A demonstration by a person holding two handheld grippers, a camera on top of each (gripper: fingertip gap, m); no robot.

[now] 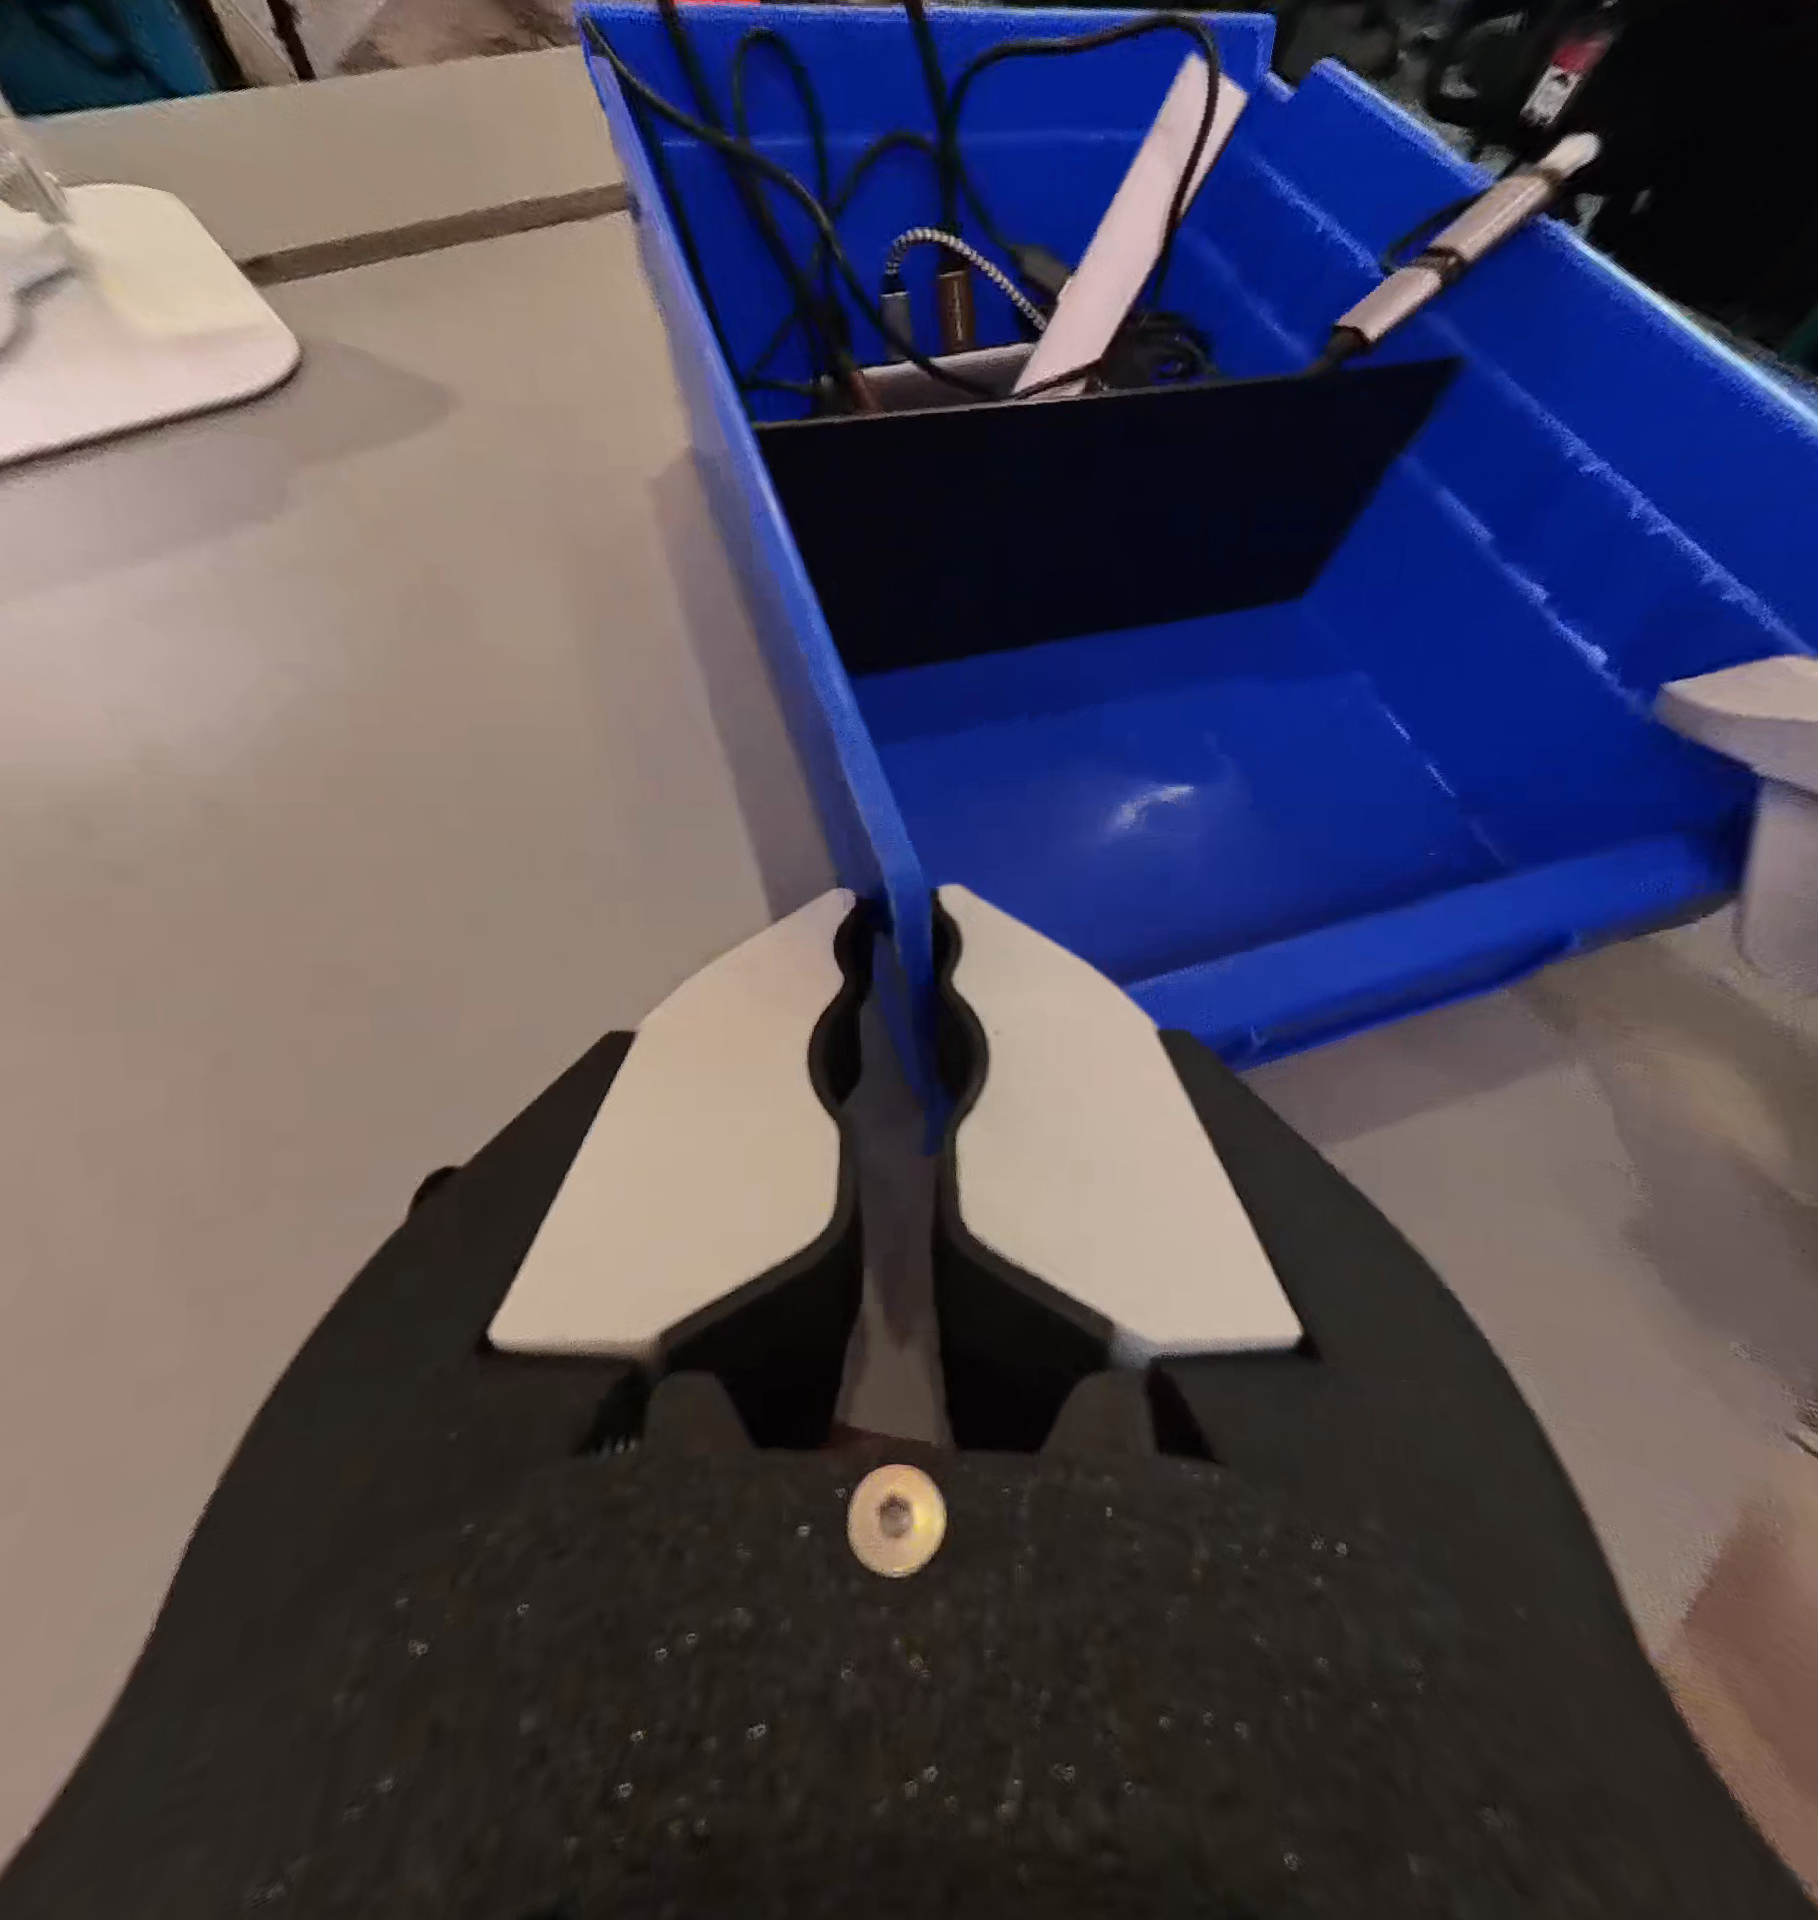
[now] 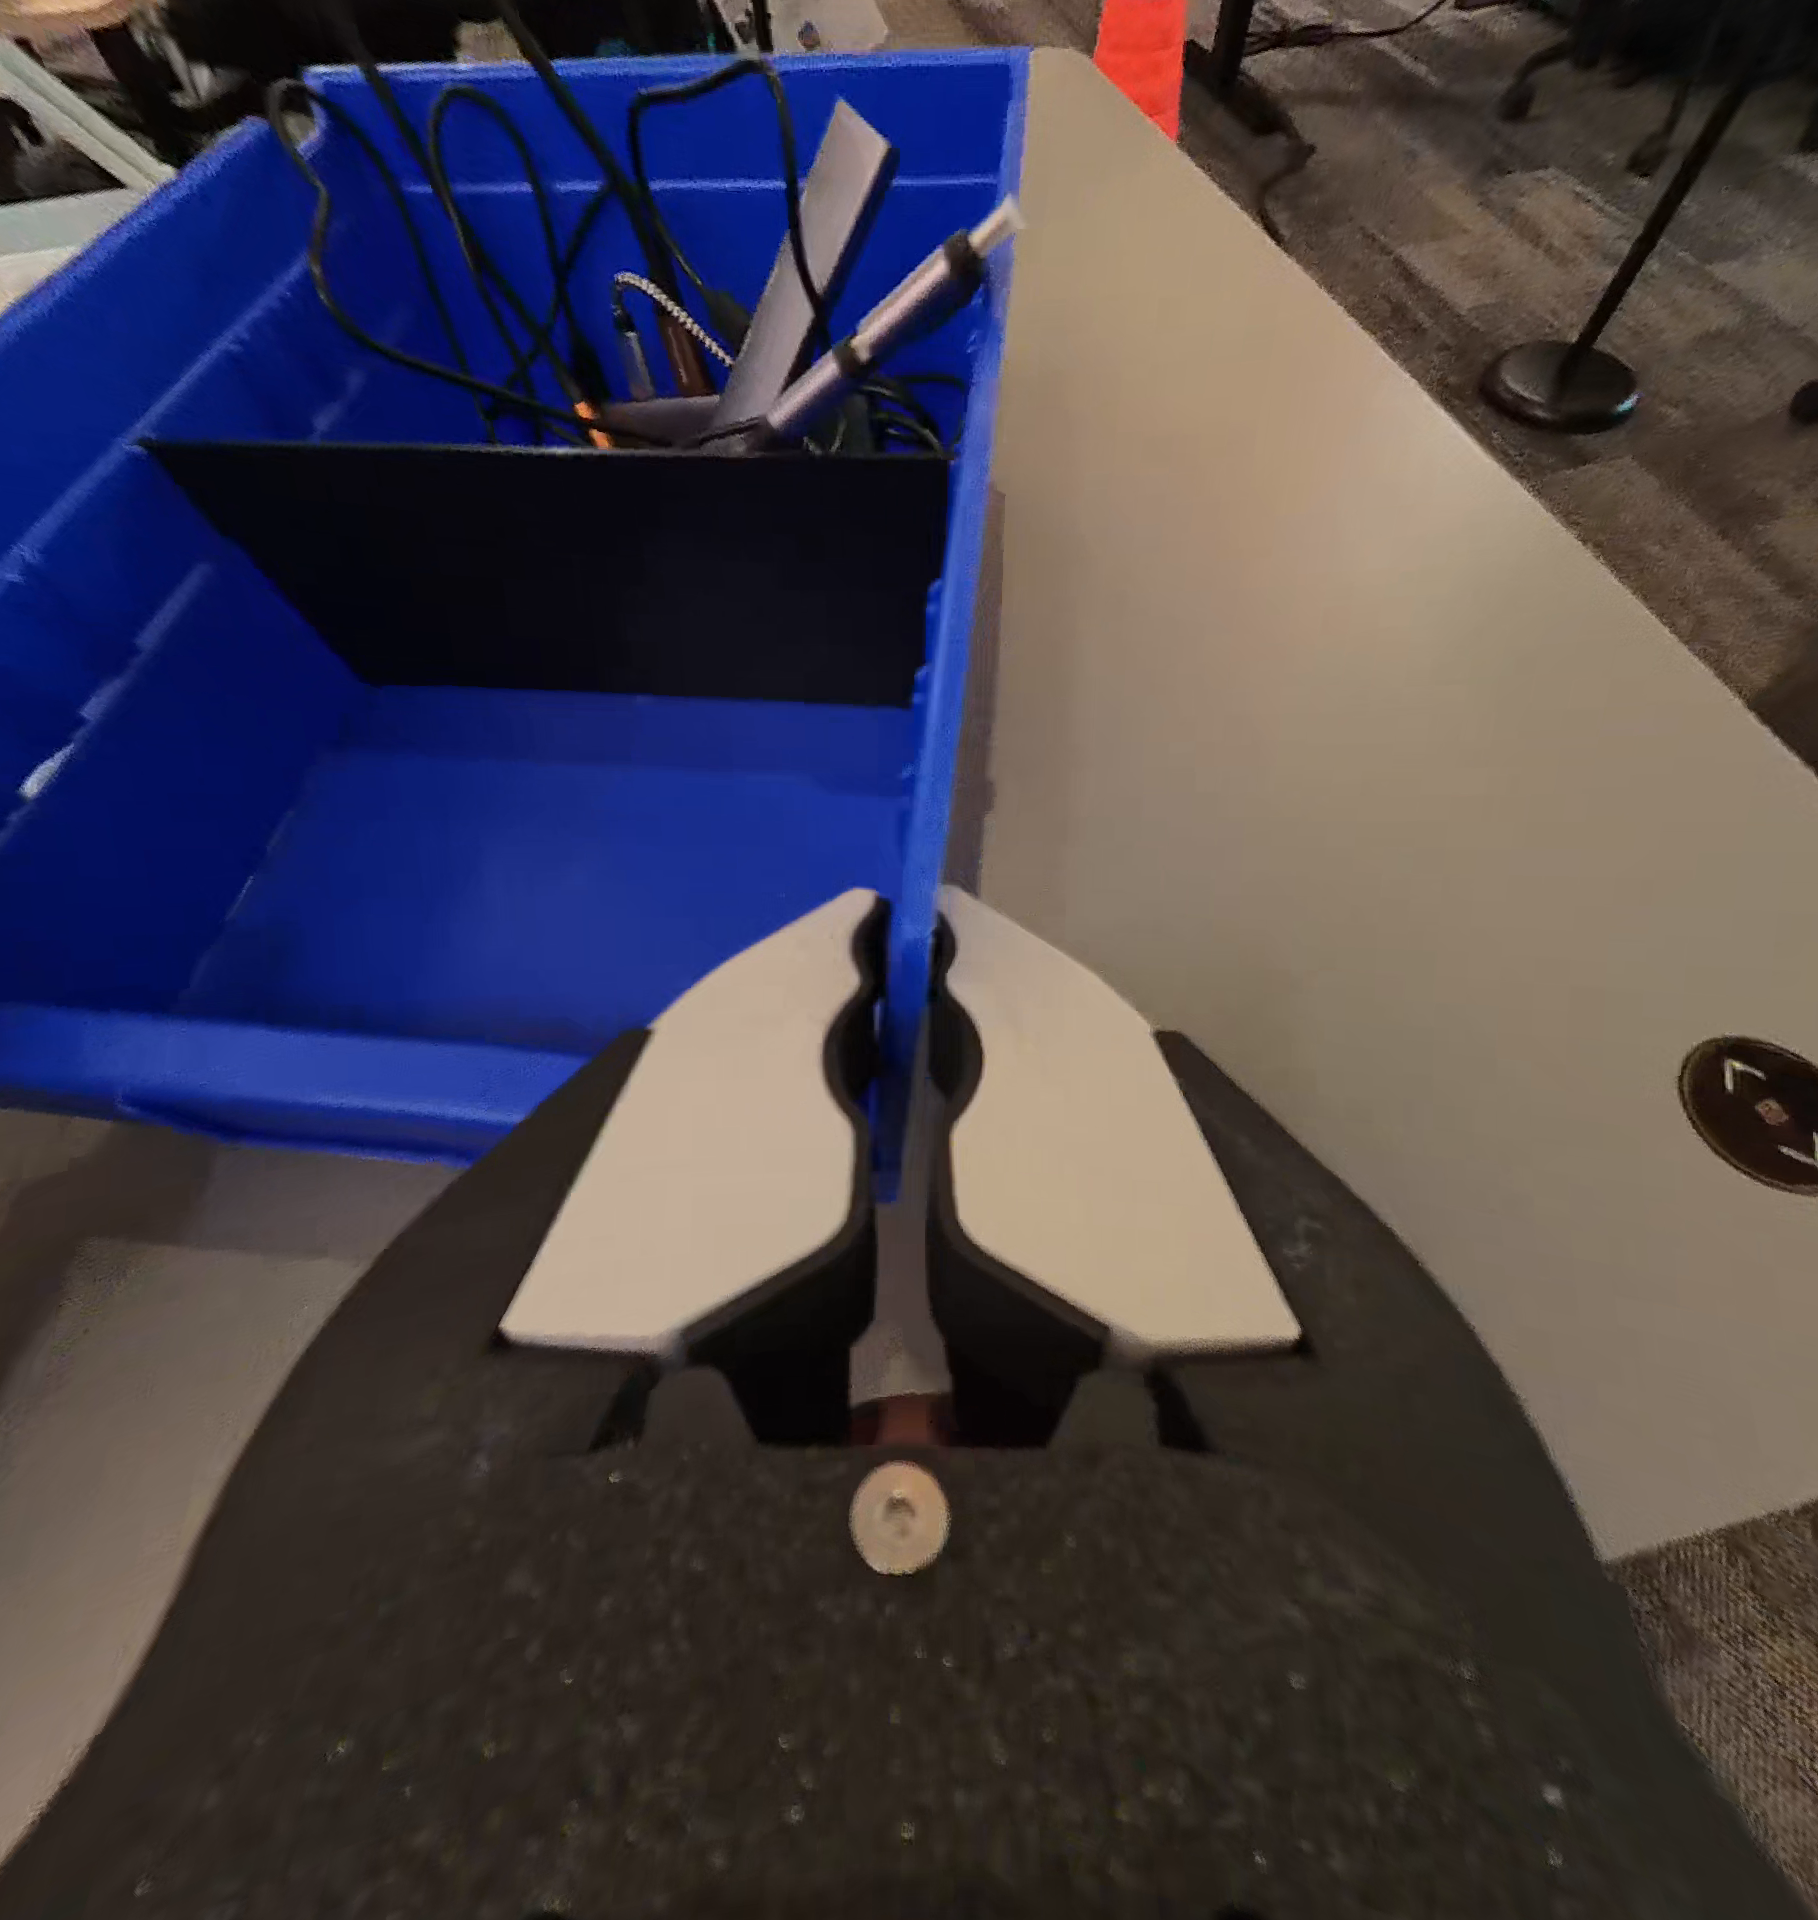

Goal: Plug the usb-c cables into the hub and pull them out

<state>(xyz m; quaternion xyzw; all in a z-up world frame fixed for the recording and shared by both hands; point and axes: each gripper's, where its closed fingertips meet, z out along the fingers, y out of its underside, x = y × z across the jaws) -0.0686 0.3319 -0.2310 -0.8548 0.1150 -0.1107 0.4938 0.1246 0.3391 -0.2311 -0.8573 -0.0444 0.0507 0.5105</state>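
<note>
My left claw (image 1: 894, 914) and right claw (image 2: 910, 920) each clamp a side wall of the blue bin (image 1: 1300, 914). Cables (image 2: 531, 260) and hub (image 2: 817, 260) lie at twelve o'clock behind the black divider (image 2: 572, 561), on the worktop (image 2: 1352, 727). I judge plugging hasn't started; next, release and reach in.

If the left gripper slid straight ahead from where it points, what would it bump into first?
The left gripper is shut on the blue bin's side wall, so it would run along that wall. The black divider joins it ahead and probably comes first, though depth is unclear.
</note>
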